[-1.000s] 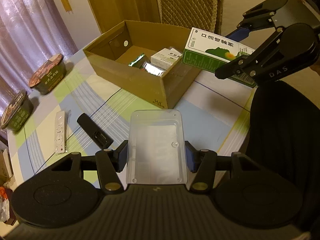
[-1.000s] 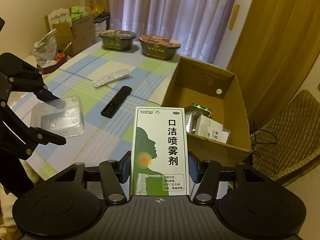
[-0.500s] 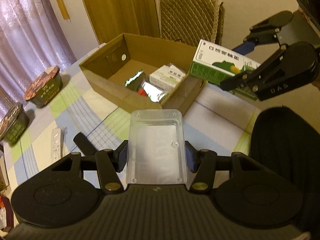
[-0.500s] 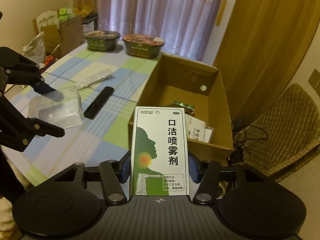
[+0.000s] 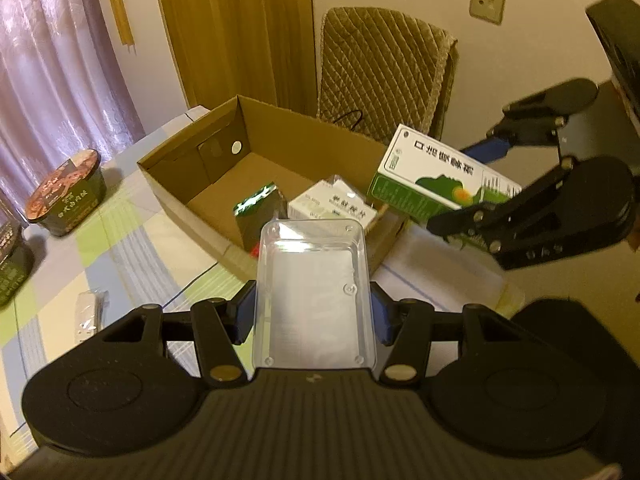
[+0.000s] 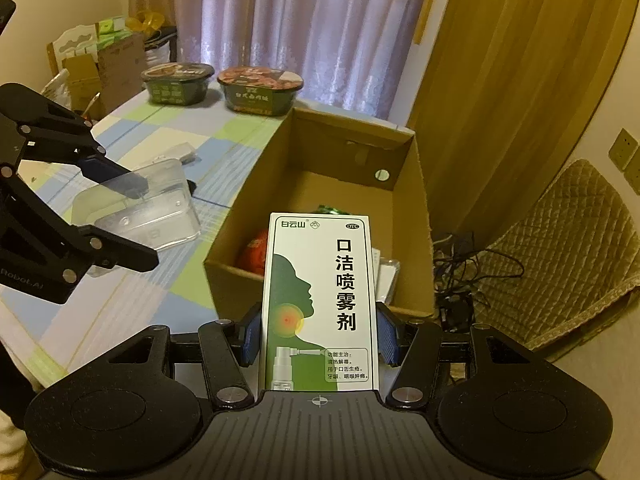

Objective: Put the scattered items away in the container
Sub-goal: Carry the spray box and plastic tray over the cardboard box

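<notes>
Each camera sits just behind its own fingers, looking forward and down along them. The left wrist view faces the cardboard box [image 5: 208, 184] from its near long side; the right wrist view looks along it from one end. Both share the box and each other's gripper.

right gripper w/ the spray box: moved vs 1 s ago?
Yes. The right gripper, shut on the spray box, has advanced toward the cardboard box; the near wall that stood beyond it now sits beneath the spray box's far end.
</notes>
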`<action>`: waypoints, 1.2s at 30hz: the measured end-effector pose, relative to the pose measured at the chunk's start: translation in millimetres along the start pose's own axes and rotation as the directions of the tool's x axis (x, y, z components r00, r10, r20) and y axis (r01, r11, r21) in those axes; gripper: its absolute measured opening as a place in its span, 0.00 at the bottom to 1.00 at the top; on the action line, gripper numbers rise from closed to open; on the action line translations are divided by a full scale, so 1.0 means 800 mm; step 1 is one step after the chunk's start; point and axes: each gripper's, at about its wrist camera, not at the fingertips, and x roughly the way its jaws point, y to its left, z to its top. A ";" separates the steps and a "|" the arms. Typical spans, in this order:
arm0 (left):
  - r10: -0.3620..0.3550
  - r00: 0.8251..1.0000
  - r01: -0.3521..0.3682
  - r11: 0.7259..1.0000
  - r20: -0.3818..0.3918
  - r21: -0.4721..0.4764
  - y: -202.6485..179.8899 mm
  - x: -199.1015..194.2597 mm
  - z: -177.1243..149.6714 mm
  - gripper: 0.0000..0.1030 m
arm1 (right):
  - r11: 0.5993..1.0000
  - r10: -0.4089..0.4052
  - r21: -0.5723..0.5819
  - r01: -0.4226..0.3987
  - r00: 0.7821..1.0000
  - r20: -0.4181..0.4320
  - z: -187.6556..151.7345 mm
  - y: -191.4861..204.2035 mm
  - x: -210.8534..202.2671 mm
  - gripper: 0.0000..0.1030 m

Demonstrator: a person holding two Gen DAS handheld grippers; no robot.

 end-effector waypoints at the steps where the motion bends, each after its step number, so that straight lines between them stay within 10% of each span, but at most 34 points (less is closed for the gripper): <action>1: -0.001 1.000 0.001 1.000 0.003 -0.006 0.001 0.002 0.003 0.50 | 1.000 0.000 0.002 0.000 1.000 0.001 0.002 -0.003 0.001 0.57; 36: 0.037 0.999 -0.033 0.991 0.027 -0.132 0.060 0.105 0.076 0.50 | 1.000 0.018 0.024 -0.018 1.000 0.002 0.081 -0.063 0.086 0.57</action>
